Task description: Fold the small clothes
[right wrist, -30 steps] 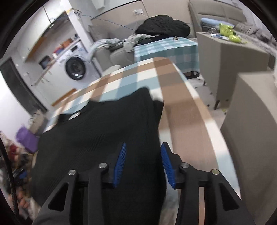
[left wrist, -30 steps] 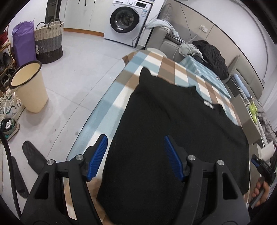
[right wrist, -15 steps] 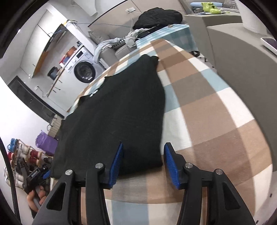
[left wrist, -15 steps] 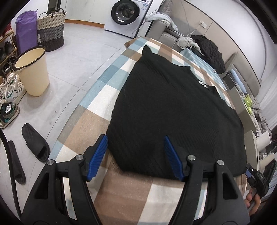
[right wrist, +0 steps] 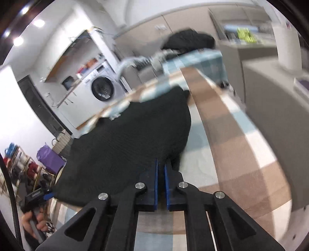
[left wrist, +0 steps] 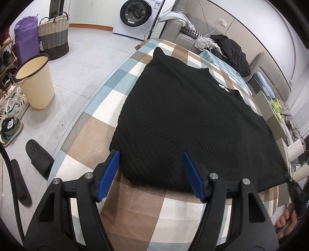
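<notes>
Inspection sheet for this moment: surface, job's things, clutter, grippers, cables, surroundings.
Surface: checked table cover, brown, white and blue squares.
Job's things: black knit garment spread flat on it.
Clutter: nothing seen on the table beside the garment.
Grippers: left gripper open at the garment's near edge; right gripper nearly shut, pinching the hem.
Cables: white cable from a wall socket.
Surroundings: washing machine, beige bucket, wicker basket, shoes.
</notes>
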The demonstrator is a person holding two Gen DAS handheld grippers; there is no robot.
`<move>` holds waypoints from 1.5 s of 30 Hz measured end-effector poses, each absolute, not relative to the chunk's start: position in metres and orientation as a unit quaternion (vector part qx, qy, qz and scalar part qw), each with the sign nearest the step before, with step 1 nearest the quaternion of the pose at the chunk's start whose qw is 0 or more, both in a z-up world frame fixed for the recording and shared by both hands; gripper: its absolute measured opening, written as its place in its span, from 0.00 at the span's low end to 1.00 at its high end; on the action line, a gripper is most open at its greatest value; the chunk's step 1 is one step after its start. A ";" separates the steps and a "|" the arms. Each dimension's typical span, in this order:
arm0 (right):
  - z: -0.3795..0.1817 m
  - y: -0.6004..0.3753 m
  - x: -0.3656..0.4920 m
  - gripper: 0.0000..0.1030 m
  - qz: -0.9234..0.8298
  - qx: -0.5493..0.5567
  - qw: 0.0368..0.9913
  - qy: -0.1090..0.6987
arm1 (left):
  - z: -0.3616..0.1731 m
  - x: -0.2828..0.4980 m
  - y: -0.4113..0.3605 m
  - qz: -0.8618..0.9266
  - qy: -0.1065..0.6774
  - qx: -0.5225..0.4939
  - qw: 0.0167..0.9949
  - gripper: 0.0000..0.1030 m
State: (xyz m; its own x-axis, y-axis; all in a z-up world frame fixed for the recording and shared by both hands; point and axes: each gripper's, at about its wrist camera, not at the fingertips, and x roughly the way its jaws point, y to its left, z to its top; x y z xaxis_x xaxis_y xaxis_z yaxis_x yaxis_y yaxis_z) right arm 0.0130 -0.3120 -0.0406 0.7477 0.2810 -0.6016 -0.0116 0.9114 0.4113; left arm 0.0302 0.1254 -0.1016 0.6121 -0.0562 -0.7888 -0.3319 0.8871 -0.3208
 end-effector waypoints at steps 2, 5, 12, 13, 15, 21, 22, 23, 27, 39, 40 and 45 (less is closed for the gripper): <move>-0.034 -0.314 0.006 0.05 0.067 0.187 0.918 0.344 | -0.100 0.033 0.127 0.075 0.435 -0.223 0.869 0.63; -0.051 -0.320 0.011 0.05 0.031 0.178 0.905 0.384 | -0.098 0.038 0.126 0.068 0.438 -0.218 0.870 0.63; -0.069 -0.332 0.005 0.19 0.031 0.225 0.886 0.403 | -0.087 0.051 0.118 0.054 0.439 -0.200 0.874 0.63; -0.069 -0.334 0.006 0.20 0.031 0.228 0.887 0.399 | -0.084 0.054 0.114 0.045 0.438 -0.197 0.876 0.63; -0.071 -0.337 0.009 0.22 0.033 0.234 0.885 0.402 | -0.079 0.061 0.103 0.031 0.437 -0.187 0.879 0.63; -0.077 -0.337 0.030 0.30 0.040 0.241 0.882 0.404 | -0.073 0.084 0.062 -0.009 0.441 -0.160 0.883 0.63; -0.079 -0.335 0.035 0.30 0.039 0.238 0.881 0.406 | -0.072 0.088 0.053 -0.012 0.442 -0.152 0.884 0.63; -0.079 -0.334 0.037 0.30 0.042 0.237 0.881 0.406 | -0.072 0.092 0.045 -0.017 0.444 -0.145 0.884 0.63; -0.069 -0.325 0.040 0.08 0.062 0.215 0.895 0.386 | -0.074 0.110 0.017 -0.039 0.454 -0.134 0.880 0.63; -0.061 -0.328 0.033 0.22 0.012 0.165 0.891 0.424 | -0.089 0.157 -0.043 -0.075 0.475 -0.068 0.874 0.63; -0.056 -0.329 0.032 0.25 0.001 0.162 0.896 0.414 | -0.092 0.159 -0.045 -0.074 0.479 -0.061 0.873 0.63; -0.028 -0.322 0.034 0.39 -0.005 0.146 0.916 0.374 | -0.105 0.165 -0.058 -0.070 0.492 -0.008 0.868 0.65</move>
